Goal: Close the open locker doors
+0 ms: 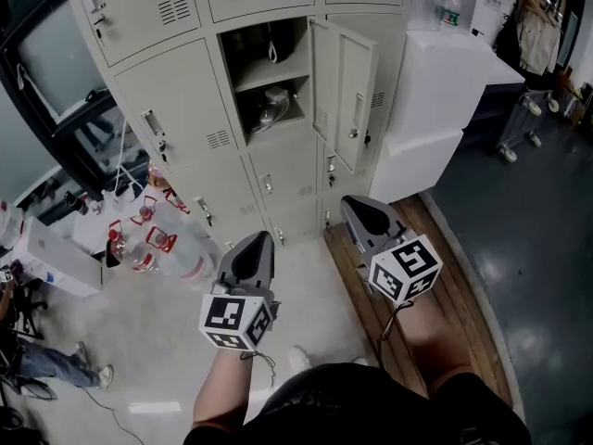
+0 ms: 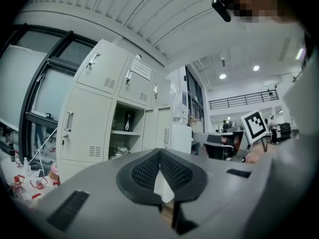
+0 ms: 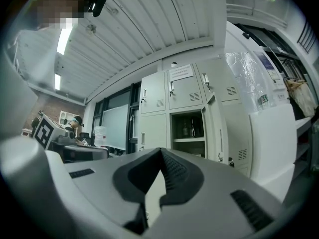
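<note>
two grippers sit in front of me, both closed with nothing in them. the left gripper (image 1: 258,237) has its pads tip to tip. the right gripper (image 1: 353,202) is the same, jaws together and empty. both point toward the lockers (image 1: 176,100) but hang well apart from them. the left is over the pale floor (image 1: 167,360). the right is over a wooden platform (image 1: 468,304) at the lockers' foot, near their right end.

one door (image 1: 345,89) stands open. it belongs to the locker (image 1: 264,43) in the middle column. it is hinged on that locker's right edge and swung out toward me, with its handle near the free edge. inside, a shelf (image 1: 273,70) splits the space. something hangs above it, and a shiny thing i can't identify lies below. the other doors i can see are shut.

against the lockers' right end stand stacked white boxes (image 1: 435,82) with a bottle (image 1: 451,7) at their top. by the lockers' left end, water jugs (image 1: 157,244) with red handles sit on the floor.
</note>
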